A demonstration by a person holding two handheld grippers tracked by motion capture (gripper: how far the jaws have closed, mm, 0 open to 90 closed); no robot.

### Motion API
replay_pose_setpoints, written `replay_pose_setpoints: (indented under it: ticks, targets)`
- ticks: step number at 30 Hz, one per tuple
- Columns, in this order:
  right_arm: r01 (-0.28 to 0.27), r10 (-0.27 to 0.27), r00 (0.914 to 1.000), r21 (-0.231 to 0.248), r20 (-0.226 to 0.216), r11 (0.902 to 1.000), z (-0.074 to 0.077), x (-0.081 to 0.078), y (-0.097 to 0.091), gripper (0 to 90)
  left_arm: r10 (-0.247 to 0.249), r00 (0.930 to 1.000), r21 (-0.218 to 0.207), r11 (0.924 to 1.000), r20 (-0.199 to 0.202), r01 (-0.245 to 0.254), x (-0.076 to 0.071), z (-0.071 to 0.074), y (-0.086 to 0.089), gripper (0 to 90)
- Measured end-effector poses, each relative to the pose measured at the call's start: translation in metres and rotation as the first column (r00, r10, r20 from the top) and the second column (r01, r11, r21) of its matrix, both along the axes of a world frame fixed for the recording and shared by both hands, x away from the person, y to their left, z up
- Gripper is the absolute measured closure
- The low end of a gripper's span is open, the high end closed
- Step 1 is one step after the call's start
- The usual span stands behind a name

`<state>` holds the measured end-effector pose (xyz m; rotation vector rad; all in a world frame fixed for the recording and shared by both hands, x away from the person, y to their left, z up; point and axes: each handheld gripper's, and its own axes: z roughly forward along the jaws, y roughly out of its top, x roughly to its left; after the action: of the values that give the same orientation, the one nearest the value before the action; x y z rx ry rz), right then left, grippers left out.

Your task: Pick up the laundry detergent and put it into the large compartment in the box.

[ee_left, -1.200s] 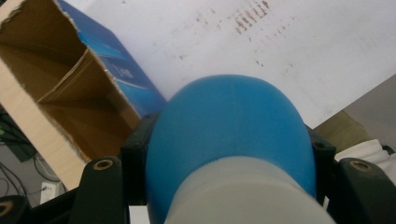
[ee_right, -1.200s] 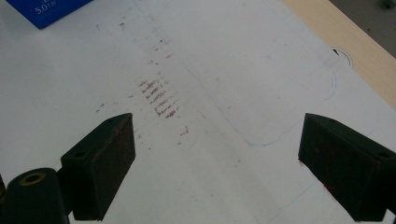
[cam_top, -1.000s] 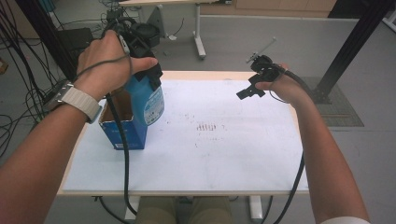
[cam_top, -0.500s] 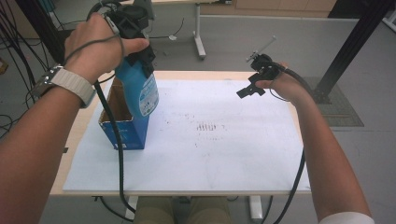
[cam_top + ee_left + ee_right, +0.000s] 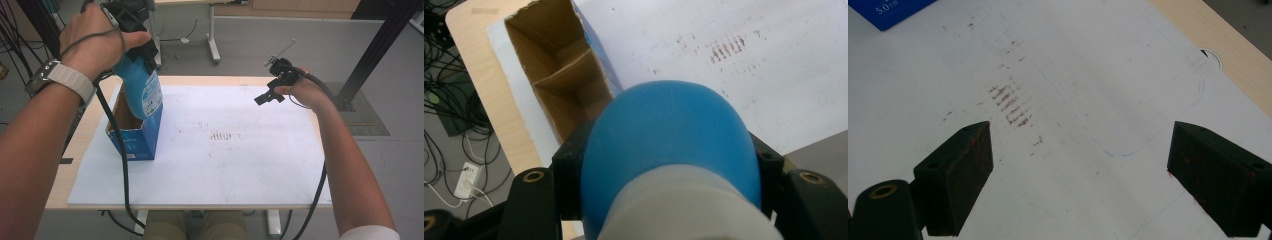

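Blue bottle (image 5: 142,87) lifted higher from box (image 5: 135,132), its base hidden, left gripper (image 5: 135,30) clamped.

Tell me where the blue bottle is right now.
In the high view, the blue bottle is at the table's left, clamped in the left gripper, its lower end still inside the open blue cardboard box.

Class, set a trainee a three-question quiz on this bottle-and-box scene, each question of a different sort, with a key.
1. True or false: the left gripper is shut on the blue bottle.
2. The bottle's lower end is: A) flat on the white mat; B) within the open top of the blue cardboard box; C) between the right gripper's jaws.
3. Fill in: the right gripper hangs over the mat with its jaws ____.

Key: 1 true, the black jaws clamp the bottle's shoulder; 2 B; 3 open, nothing between them.
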<state>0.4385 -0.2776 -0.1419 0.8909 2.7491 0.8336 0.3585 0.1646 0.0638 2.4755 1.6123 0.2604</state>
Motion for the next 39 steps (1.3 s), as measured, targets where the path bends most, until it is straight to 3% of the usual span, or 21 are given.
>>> replay_pose_setpoints:
  ticks: [9, 14, 22, 39]
  targets:
    - [0.007, -0.007, 1.0, -0.001, 0.003, 1.0, 0.001, -0.001, -0.003, 10.9, 0.07, 0.9975, 0.013, 0.9975, 0.003, -0.07, 0.008, 0.007, 0.006, 37.9]
    - [0.018, -0.018, 0.9998, 0.005, 0.006, 0.9998, 0.002, -0.002, -0.007, 10.9, 0.122, 0.9926, -0.013, 0.9925, 0.005, -0.121, 0.012, 0.009, 0.019, 37.9]
    - [0.025, -0.025, 0.9996, 0.009, 0.011, 0.9997, 0.002, -0.002, -0.009, 10.9, 0.188, 0.9821, -0.01, 0.9822, 0.019, -0.187, 0.011, 0.008, 0.029, 37.8]
    - [0.026, -0.026, 0.9996, 0.009, 0.012, 0.9996, 0.002, -0.001, -0.012, 10.9, 0.261, 0.9651, -0.016, 0.9653, 0.022, -0.261, 0.017, 0.006, 0.04, 37.4]
